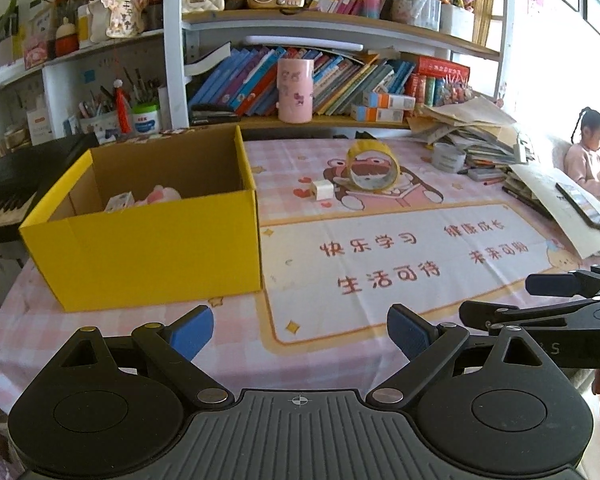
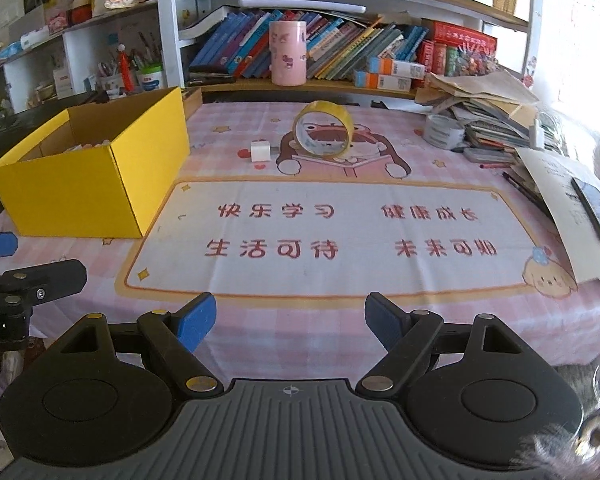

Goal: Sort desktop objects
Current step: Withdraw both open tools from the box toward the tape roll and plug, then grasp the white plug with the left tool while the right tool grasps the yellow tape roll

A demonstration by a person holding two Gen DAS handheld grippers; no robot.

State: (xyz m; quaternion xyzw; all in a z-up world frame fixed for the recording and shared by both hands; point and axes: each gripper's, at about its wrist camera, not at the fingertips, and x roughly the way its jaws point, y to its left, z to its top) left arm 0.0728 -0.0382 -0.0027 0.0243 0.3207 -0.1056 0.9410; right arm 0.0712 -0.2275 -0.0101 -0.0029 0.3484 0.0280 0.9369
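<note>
as seen from the left wrist camera, the left gripper hangs above the near edge of the table with its blue-padded fingers spread wide and nothing between them. the yellow box stands on the pink checked cloth ahead and to the left, open at the top, with a small white carton and a pink soft item lying inside against the near wall. the yellow tape roll stands on edge toward the far middle of the table, and the small white cube sits just beside it on its left, apart from the box. a grey tape roll lies flat further right, next to a stack of papers. the right gripper enters from the right edge, level with the left one. from the right wrist camera, the right gripper is likewise held over the near table edge, fingers set wide apart and empty. the yellow box is at the left of the table; its contents are mostly hidden by the wall. the yellow tape roll stands upright near the far centre, with the white cube just to its left, not touching. the grey tape roll rests at the foot of the paper stack. part of the left gripper shows at the left edge, beside the box's near corner.
</note>
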